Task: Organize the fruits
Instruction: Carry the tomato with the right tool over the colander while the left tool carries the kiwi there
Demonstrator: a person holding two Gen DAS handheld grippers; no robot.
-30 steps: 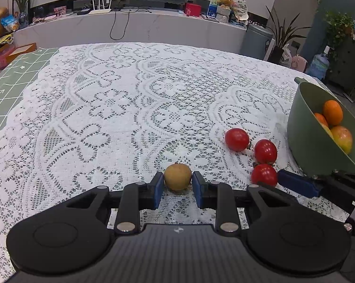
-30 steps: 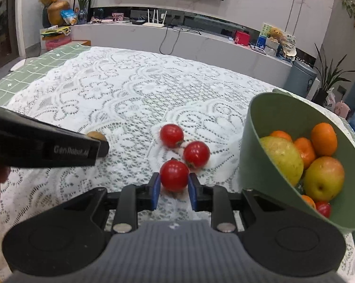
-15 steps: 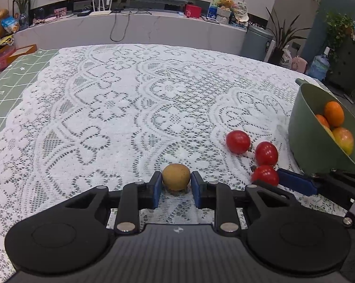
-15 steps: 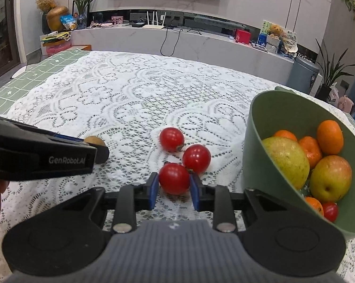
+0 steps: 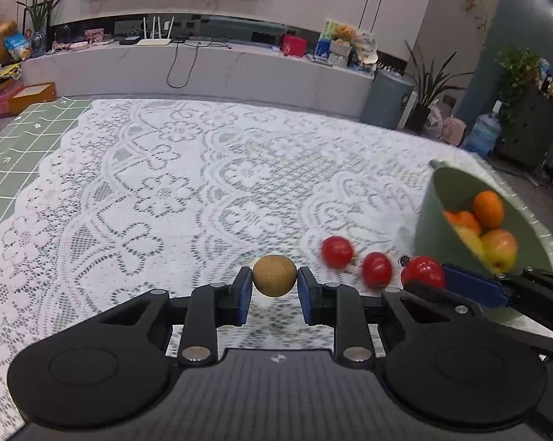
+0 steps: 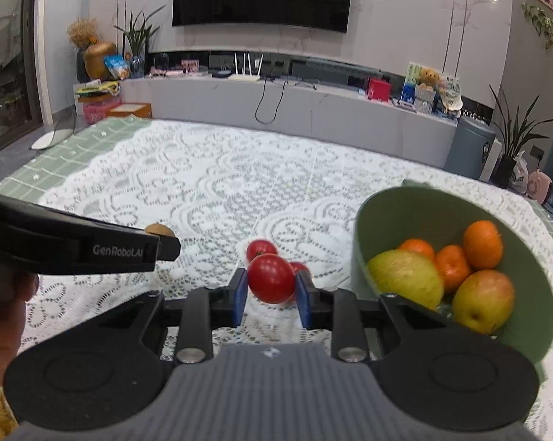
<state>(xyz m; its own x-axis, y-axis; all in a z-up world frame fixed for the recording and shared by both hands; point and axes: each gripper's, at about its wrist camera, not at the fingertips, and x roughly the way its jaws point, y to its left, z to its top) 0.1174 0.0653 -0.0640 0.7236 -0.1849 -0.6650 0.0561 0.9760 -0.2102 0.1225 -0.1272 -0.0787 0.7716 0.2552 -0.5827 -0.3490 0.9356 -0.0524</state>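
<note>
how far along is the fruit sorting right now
Done: oranges and apples already sit in the green bowl. In hand: the left claw is shut on the brown fruit, and the right claw is shut on a red tomato; neither has reached the bowl. Left: two more tomatoes lie on the lace tablecloth.
</note>
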